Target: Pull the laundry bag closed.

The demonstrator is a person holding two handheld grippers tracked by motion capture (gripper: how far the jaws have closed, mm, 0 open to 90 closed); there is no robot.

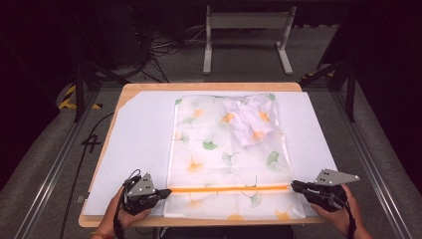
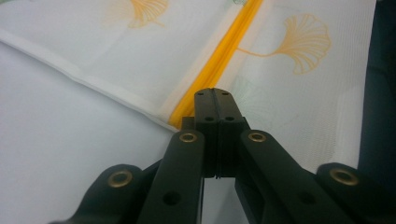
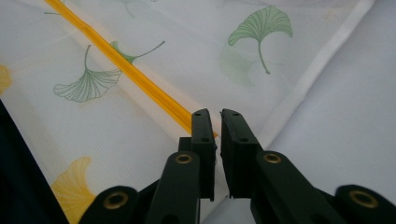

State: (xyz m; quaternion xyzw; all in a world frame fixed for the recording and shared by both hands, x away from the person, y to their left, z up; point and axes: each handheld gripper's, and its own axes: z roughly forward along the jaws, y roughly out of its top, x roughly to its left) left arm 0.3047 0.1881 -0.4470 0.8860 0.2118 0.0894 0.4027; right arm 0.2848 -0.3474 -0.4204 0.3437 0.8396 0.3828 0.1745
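A translucent white mesh bag [image 1: 214,164] printed with ginkgo leaves lies flat on the white sheet. An orange zipper [image 1: 229,188] runs across its near end. A crumpled white garment [image 1: 251,122] sits inside at the far right. My left gripper [image 1: 169,191] is shut, its tips [image 2: 215,91] at the zipper's [image 2: 229,46] left end; I cannot tell if cloth is pinched. My right gripper [image 1: 293,185] is at the zipper's right end. Its jaws [image 3: 214,114] stand a narrow gap apart with nothing pressed between them, beside the zipper [image 3: 126,70].
The white sheet [image 1: 139,144] covers a wooden table [image 1: 199,86], with bare sheet left and right of the bag. A grey metal stand [image 1: 246,30] and cables lie on the floor beyond. Metal rails run along both sides of the table.
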